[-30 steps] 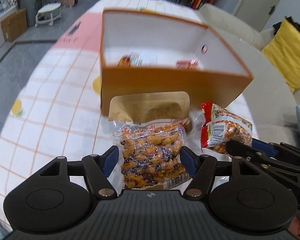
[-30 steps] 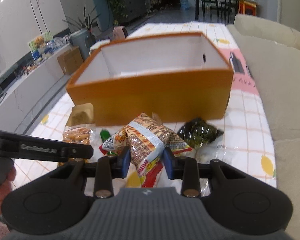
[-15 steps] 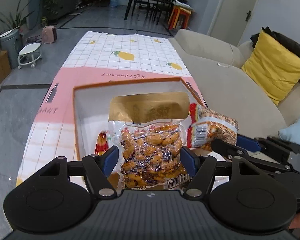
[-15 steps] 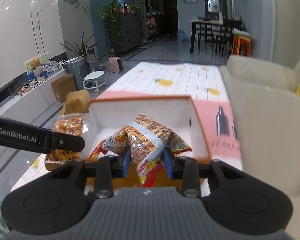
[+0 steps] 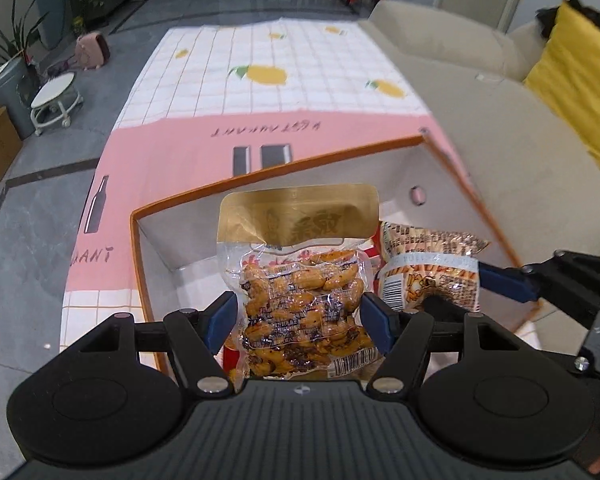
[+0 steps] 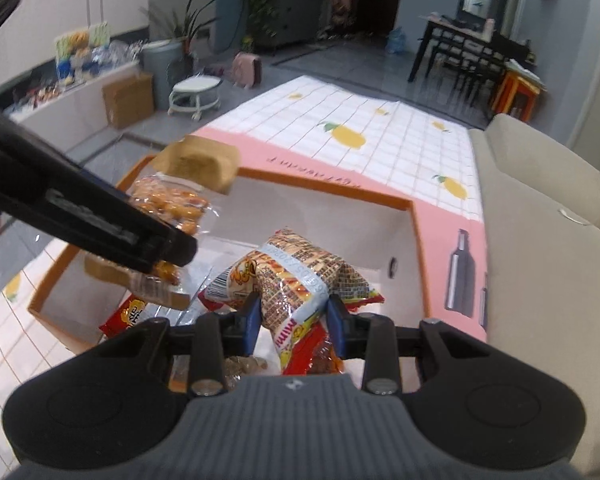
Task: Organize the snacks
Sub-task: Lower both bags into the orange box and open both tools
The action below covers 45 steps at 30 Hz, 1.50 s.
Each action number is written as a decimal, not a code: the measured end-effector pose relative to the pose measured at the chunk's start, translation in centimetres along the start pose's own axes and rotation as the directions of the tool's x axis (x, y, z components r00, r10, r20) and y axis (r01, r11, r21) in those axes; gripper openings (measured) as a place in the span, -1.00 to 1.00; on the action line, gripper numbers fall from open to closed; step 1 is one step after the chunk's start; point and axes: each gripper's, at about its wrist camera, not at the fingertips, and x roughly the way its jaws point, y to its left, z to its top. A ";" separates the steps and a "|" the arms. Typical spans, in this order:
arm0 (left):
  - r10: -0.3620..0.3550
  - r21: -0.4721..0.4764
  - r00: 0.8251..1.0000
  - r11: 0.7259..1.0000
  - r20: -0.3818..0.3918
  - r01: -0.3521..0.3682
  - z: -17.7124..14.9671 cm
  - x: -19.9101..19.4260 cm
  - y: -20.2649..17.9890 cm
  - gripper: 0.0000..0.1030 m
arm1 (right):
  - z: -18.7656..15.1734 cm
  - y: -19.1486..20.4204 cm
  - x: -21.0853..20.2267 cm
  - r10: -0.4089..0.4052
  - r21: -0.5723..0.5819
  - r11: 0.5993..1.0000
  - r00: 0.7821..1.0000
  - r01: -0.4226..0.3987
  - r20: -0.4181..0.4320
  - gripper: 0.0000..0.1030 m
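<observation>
Black claw (image 5: 298,318) frames, blue finger pads (image 5: 220,316), silver screws, grey ribbed housing

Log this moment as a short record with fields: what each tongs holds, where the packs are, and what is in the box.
left tongs: shut on clear peanut pack with gold top
right tongs: shut on patterned snack bag
position: both packs held above the open orange box
box contents: a red packet on the white floor; other items unclear
box location: on the pink and lemon-print cloth, beside the beige sofa
</observation>
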 end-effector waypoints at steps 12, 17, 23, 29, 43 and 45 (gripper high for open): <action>0.112 0.044 0.985 0.993 -0.130 -0.107 1.3 5.5 2.4 0.50 | 1.6 1.7 5.9 -0.016 -0.081 0.997 0.993 0.007 -0.114 -0.38; 0.148 0.089 0.979 0.987 -0.142 -0.136 1.1 6.7 2.2 0.51 | 1.1 2.1 7.2 -0.027 -0.092 0.996 0.988 0.013 -0.152 -0.38; 0.181 0.150 0.973 0.976 -0.141 -0.160 0.9 7.3 1.2 0.53 | 0.5 2.1 7.8 -0.034 -0.098 0.995 0.983 0.016 -0.179 -0.36; 0.213 0.177 0.970 0.966 -0.120 -0.190 0.9 7.4 0.8 0.69 | 0.3 2.2 7.5 -0.037 -0.111 0.994 0.982 0.017 -0.184 -0.36; 0.238 0.207 0.971 0.951 -0.017 -0.229 1.0 3.2 -0.2 0.74 | 1.5 2.2 5.0 -0.050 -0.111 0.993 0.989 0.035 -0.139 0.22; 0.256 0.222 0.966 0.941 0.025 -0.255 0.7 2.0 -0.7 0.74 | 1.7 1.8 3.8 -0.053 -0.096 0.994 0.992 0.042 -0.113 0.28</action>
